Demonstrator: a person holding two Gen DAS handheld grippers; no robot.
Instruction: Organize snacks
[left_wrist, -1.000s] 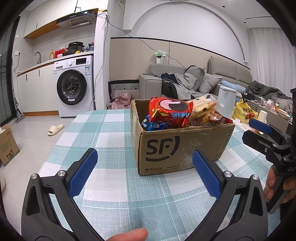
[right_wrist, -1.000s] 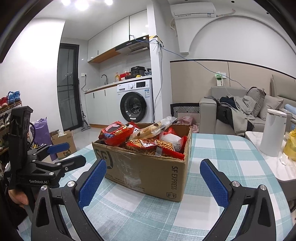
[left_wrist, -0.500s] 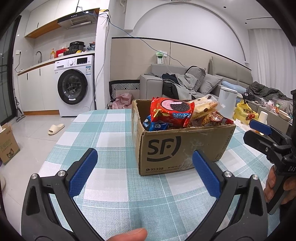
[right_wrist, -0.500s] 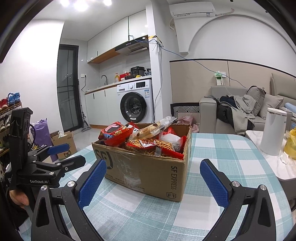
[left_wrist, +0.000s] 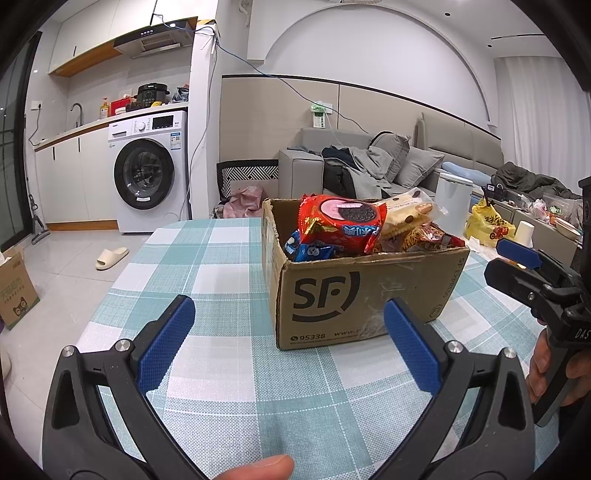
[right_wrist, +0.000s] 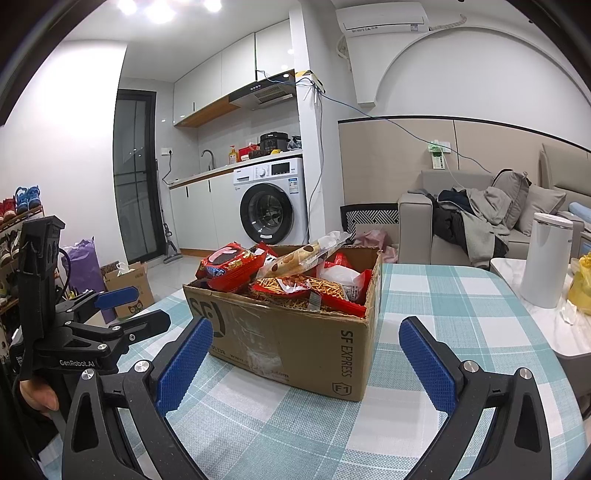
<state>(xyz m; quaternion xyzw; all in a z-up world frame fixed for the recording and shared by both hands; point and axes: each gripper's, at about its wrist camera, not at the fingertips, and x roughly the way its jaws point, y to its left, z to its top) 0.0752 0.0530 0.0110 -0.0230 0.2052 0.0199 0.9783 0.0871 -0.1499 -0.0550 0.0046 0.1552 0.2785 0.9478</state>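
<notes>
**Both grippers held wide in front of the snack box**

Your left gripper hovers above the checked cloth of the desk, its blue fingers spread far apart with nothing between them. Your right gripper is in the same state: fingers wide apart and empty, held low over the desk.

The cardboard box stands upright on the desk just ahead of both grippers, open at the top, and neither gripper touches it. It is heaped with snacks. A red cookie packet leans up at the box's near left corner in your left view, with a small blue packet tucked below it. A clear-wrapped biscuit pack lies slanted across the top of the pile, and a red bag of crispy sticks sits beneath it.

A white canister stands off to the right, on a white surface just past the checked cloth's edge, well apart from the box. Beyond the desk you can see a washing machine and a grey sofa piled with clothes.
</notes>
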